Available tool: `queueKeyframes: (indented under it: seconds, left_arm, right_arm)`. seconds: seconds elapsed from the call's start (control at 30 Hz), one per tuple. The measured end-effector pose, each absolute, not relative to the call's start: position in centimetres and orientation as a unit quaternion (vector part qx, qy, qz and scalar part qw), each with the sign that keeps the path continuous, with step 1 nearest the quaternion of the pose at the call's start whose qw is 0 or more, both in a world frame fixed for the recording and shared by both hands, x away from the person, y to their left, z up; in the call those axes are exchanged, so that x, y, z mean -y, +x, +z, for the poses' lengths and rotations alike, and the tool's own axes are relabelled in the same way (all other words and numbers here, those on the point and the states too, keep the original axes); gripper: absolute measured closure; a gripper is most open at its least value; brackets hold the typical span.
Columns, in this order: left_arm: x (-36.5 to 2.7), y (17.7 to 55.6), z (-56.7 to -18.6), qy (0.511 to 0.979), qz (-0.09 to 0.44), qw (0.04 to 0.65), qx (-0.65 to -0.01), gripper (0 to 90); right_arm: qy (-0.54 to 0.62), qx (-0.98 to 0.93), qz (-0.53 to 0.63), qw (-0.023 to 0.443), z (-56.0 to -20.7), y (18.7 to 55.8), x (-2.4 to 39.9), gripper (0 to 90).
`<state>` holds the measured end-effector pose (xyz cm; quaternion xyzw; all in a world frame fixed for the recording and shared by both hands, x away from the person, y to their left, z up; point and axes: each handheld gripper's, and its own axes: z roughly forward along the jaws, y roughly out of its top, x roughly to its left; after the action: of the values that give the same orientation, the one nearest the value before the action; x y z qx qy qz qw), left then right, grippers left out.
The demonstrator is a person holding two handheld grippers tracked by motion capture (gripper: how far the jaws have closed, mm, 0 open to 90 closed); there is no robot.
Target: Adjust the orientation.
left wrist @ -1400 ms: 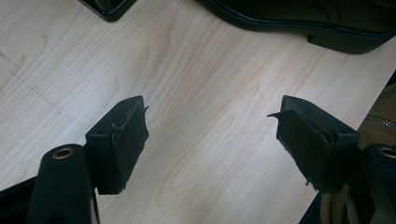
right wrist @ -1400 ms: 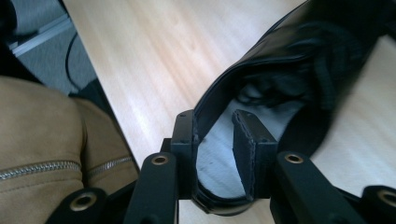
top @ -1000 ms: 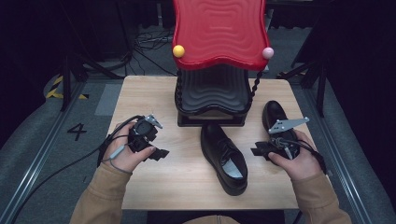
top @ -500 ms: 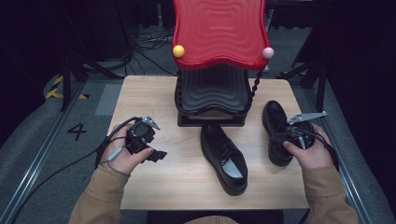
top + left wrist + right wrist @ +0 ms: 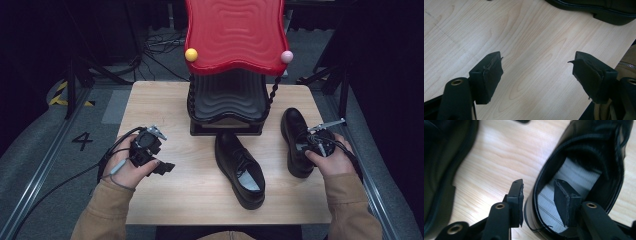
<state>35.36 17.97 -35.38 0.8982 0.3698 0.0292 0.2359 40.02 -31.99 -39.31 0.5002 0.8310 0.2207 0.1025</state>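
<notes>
The right gripper point(image 5: 306, 145) sits at the right side of the high view, directly on the right shoe point(image 5: 296, 140), and the relation that matters is how its fingers straddle the shoe's side wall. In the right gripper view one finger point(image 5: 566, 200) is inside the opening, above the pale insole, and the other finger point(image 5: 516, 195) is outside, just beside the leather edge of the right shoe point(image 5: 584, 152). The fingers are spread and have just been opening; the wall is between them but I do not see them pressing it yet. The long axis of this shoe runs from bottom to top of the high view, with the toe toward the bottom. This hand is clearly the nearer one, so the coming move looks like closing on the wall. The left gripper point(image 5: 159, 166) waits at the lower left over the bare surface point(image 5: 165, 110), its fingers point(image 5: 489, 75) wide apart with nothing between them. The second shoe point(image 5: 240, 167) lies in the middle, apart from both grippers. The red and black stand point(image 5: 232, 65) is behind at the top, and nothing blocks the way.
</notes>
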Motion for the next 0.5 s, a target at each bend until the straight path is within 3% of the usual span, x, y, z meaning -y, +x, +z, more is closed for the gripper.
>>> queueKeyframes:
  seconds: [0.5]
  left_arm:
    - [-18.1, 35.5, -35.7, 0.898, 0.023, 0.232, -0.373, 24.1]
  right_arm:
    - [0.502, -0.844, 0.185, 0.048, -42.2, 41.2, 31.8, 64.3]
